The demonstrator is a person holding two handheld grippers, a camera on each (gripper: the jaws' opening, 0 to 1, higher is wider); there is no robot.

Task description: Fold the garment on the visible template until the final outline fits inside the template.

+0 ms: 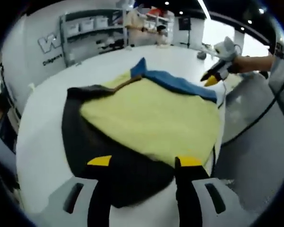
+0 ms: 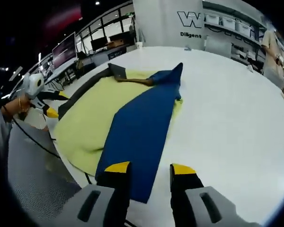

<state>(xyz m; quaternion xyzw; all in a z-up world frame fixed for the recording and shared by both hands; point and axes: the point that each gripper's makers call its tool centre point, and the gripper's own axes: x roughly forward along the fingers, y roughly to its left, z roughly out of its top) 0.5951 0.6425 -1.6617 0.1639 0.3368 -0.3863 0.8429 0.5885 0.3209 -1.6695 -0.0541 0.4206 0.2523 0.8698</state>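
Both grippers, left gripper (image 1: 144, 161) and right gripper (image 2: 150, 168), hover with jaws wide and empty over the garment (image 1: 151, 118); folding is midway, and next likely calls for gripping an edge.

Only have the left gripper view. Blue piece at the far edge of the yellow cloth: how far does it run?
Observer: In the right gripper view, the blue piece is a long strip lying diagonally over the yellow cloth. Its near end reaches the table edge.
Operator: Right gripper holding it?
Observer: No. The right gripper is open, jaws apart over that near end, nothing clamped.
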